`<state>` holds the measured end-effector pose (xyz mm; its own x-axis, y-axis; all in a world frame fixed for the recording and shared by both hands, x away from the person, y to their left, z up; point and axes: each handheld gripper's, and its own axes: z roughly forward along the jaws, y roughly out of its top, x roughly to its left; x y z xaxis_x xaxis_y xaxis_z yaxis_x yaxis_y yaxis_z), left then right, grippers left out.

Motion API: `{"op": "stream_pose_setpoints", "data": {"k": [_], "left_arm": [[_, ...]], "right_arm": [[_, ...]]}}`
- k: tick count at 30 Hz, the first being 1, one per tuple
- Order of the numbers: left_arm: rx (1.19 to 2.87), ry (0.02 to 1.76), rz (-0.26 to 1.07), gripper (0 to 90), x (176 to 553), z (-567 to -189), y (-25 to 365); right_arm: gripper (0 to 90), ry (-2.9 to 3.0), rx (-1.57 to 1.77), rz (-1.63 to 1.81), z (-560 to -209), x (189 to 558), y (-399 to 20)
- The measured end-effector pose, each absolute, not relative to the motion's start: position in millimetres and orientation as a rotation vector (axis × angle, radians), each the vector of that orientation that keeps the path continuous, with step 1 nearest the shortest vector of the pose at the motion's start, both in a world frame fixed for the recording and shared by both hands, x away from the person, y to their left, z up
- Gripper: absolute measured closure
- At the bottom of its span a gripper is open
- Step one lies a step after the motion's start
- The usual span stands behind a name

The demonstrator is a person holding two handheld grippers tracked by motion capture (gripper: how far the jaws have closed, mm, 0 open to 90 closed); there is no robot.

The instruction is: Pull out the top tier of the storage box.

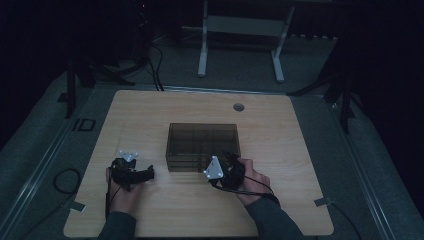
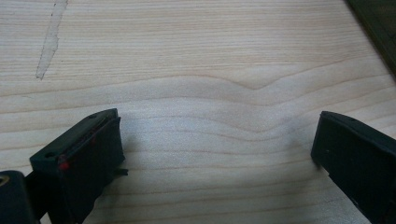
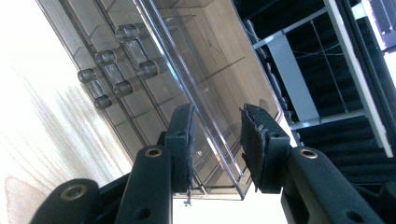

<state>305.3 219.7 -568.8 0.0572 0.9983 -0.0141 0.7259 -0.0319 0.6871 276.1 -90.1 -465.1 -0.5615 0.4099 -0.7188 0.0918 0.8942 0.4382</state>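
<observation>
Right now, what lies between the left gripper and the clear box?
Nothing: in the high view, bare wooden table separates the left gripper from the clear box.

high: overhead, dim, perhaps far | gripper views: close, sharing table

Smoky clear plastic on pale wood

The box near the table's middle is showing as tinted, see-through plastic, smooth and glossy (its lid edge is catching glints). The table is looking like light wood grain with a matt finish, and a worn streak is showing in the left gripper view. The right gripper jaws are looking like matt black plastic with rougher pads.
</observation>
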Motion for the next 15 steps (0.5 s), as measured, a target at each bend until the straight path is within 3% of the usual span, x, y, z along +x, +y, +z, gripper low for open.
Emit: {"op": "stream_pose_setpoints", "data": {"k": [15], "left_arm": [[1.814,1.718,0.669,2.3,305.3,-568.9,219.5]], "right_arm": [[64.9,2.118,0.300,0.404,-472.5,268.7,-80.4]]}}
